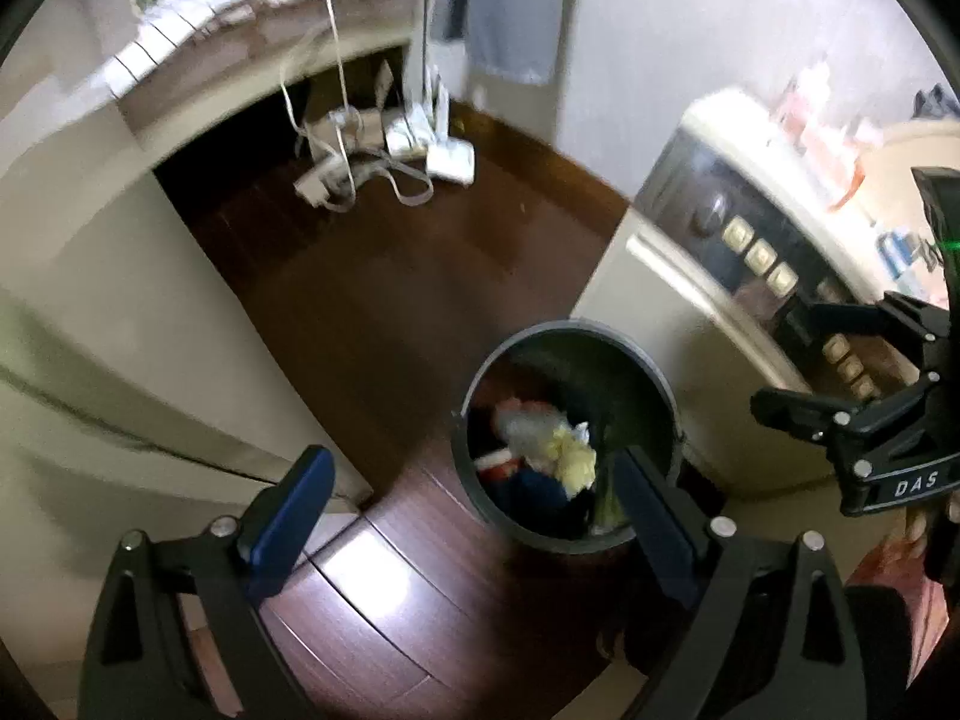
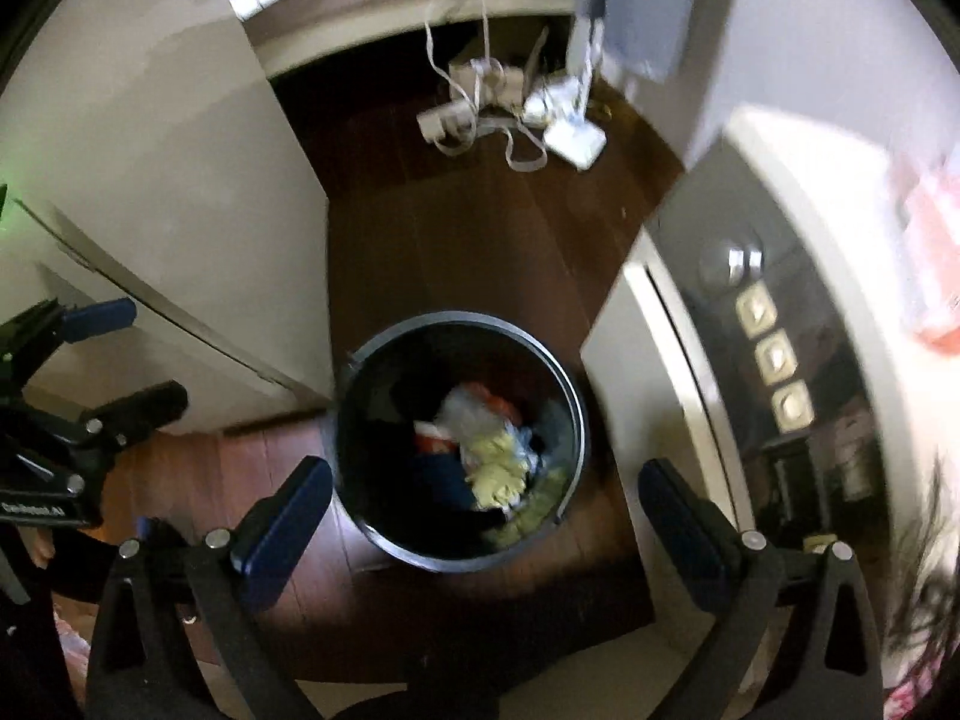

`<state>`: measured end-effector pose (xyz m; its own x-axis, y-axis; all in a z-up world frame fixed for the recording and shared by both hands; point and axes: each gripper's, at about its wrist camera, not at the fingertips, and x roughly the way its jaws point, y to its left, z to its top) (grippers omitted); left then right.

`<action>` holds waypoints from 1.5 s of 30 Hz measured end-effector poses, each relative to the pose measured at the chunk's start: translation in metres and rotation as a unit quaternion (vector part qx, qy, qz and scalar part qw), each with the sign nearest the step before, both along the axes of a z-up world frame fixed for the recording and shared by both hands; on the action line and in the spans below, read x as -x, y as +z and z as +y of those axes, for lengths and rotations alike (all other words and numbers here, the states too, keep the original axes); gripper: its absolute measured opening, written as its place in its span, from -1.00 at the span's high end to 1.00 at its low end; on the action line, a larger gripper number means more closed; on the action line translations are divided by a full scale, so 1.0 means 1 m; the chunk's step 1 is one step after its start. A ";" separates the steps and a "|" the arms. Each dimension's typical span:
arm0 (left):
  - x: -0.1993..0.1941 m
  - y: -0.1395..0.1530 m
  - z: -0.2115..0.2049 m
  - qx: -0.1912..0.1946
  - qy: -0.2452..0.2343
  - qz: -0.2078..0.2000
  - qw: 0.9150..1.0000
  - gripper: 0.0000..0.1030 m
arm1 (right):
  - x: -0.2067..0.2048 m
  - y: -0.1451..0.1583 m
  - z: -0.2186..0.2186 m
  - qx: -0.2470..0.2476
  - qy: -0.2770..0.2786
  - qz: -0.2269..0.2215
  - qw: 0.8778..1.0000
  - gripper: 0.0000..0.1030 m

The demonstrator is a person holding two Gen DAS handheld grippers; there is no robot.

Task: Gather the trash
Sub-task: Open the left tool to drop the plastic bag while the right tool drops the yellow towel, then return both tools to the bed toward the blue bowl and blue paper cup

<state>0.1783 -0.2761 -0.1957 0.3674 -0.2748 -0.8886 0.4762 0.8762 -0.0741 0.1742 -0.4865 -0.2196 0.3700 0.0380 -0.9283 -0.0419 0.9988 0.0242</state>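
Your trash bin (image 2: 459,441), a dark round bucket, stands on the wooden floor (image 2: 480,252) between a pale cabinet (image 2: 180,192) on one side and a washing machine (image 2: 750,360) on the other. It already holds crumpled trash (image 2: 492,456): yellowish wads, white plastic and something red.

Your left hand-held gripper (image 1: 474,516) is spread wide with nothing between its blue pads, and the pad nearer the washing machine overlaps the bin's rim in its own view. Your right hand-held gripper (image 2: 486,516) is likewise fully apart and empty, framing the bin from above. Both views are motion-blurred, so fine detail inside the bin is unclear.

What could go wrong, as I judge it:
- With 2 grippers this close over 1 bin, they could knock each other if you bring both down together.
- A pad catching the rim could tip or slide the bin, since it looks light and sits free on the floor.
- Beyond the bin, loose white cables (image 2: 498,108) and a power strip (image 2: 447,117) lie on the floor; they are not trash, and grabbing them by mistake could drag whatever is plugged in.
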 end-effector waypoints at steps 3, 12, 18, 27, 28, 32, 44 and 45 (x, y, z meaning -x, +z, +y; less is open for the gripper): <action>0.008 0.020 0.011 0.008 0.009 -0.014 1.000 -0.85 | 0.008 0.032 0.019 0.002 0.011 -0.024 1.000 -1.00; 0.031 0.063 0.046 0.027 0.036 -0.048 0.998 -0.85 | 0.026 0.099 0.072 0.015 0.043 -0.076 0.996 -1.00; 0.053 0.099 0.070 0.037 0.047 -0.078 0.995 -0.85 | 0.049 0.140 0.107 0.017 0.065 -0.109 0.992 -1.00; 0.078 0.158 0.119 0.039 0.074 -0.128 0.988 -0.85 | 0.076 0.206 0.159 0.010 0.100 -0.168 0.981 -1.00; 0.080 0.166 0.125 0.041 0.079 -0.133 0.987 -0.85 | 0.077 0.212 0.164 0.010 0.104 -0.173 0.979 -1.00; 0.089 0.193 0.143 0.054 0.091 -0.158 0.982 -0.86 | 0.083 0.241 0.184 0.005 0.124 -0.200 0.972 -1.00; 0.087 0.245 0.216 0.059 0.160 -0.226 0.959 -0.86 | 0.071 0.309 0.243 -0.030 0.159 -0.265 0.951 -1.00; 0.087 0.248 0.223 0.058 0.165 -0.229 0.958 -0.86 | 0.070 0.314 0.250 -0.034 0.160 -0.267 0.950 -1.00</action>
<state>0.0911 -0.0532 0.0523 0.7949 -0.1641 -0.5841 0.1804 0.9831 -0.0307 0.1043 -0.2361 0.0940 0.7470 0.2800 -0.6030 -0.3668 0.9300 -0.0226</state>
